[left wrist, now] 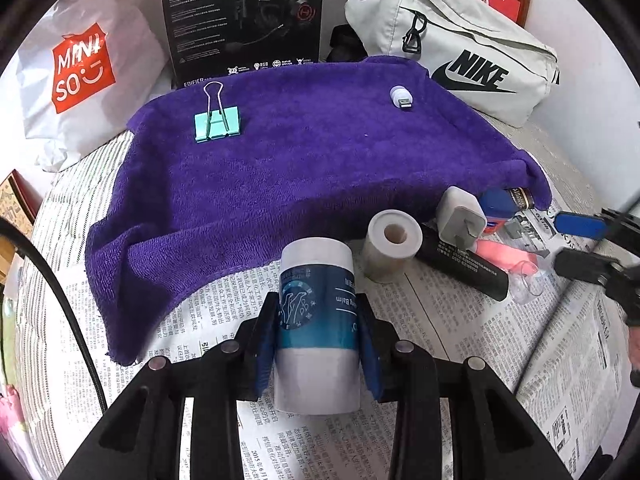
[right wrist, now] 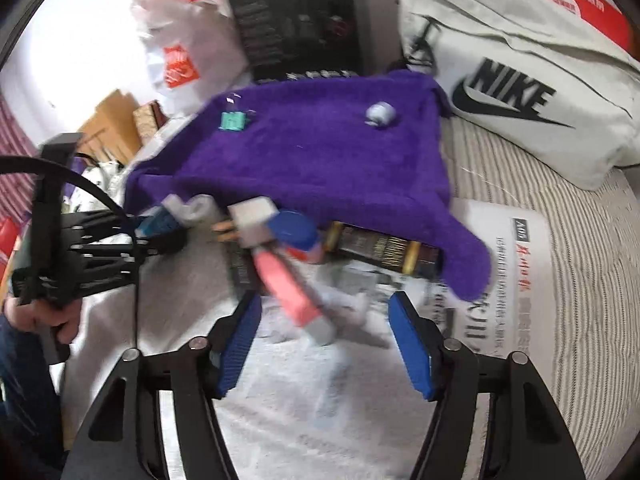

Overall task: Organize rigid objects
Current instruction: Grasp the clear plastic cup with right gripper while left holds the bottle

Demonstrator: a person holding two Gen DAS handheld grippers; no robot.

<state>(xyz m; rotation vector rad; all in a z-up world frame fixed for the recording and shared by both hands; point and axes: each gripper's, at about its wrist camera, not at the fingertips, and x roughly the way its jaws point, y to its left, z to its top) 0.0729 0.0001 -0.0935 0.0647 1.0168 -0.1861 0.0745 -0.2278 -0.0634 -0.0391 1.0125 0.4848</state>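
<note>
Left gripper point(left wrist: 317, 340) clamped on one balm tube point(left wrist: 316, 320): white cylinder, blue label band, upright between the blue pads over the newspaper point(left wrist: 460, 332). Right gripper point(right wrist: 324, 344) jaws wide, nothing gripped; the lower end of a pink-bodied clear pen-like item point(right wrist: 294, 292) lies between its fingers, blurred. Just past the tube: one grey roll with a centre hole point(left wrist: 394, 242), one black cylinder point(left wrist: 464, 264) lying flat, one white plug charger point(left wrist: 460, 218), one blue-capped small bottle point(left wrist: 498, 208), all bunched at the purple towel's point(left wrist: 300, 176) front edge. On the towel, well apart: one teal binder clip point(left wrist: 217, 122), one white USB dongle point(left wrist: 401, 97). Behind: one Nike bag point(left wrist: 472, 48), one Miniso bag point(left wrist: 80, 80).
</note>
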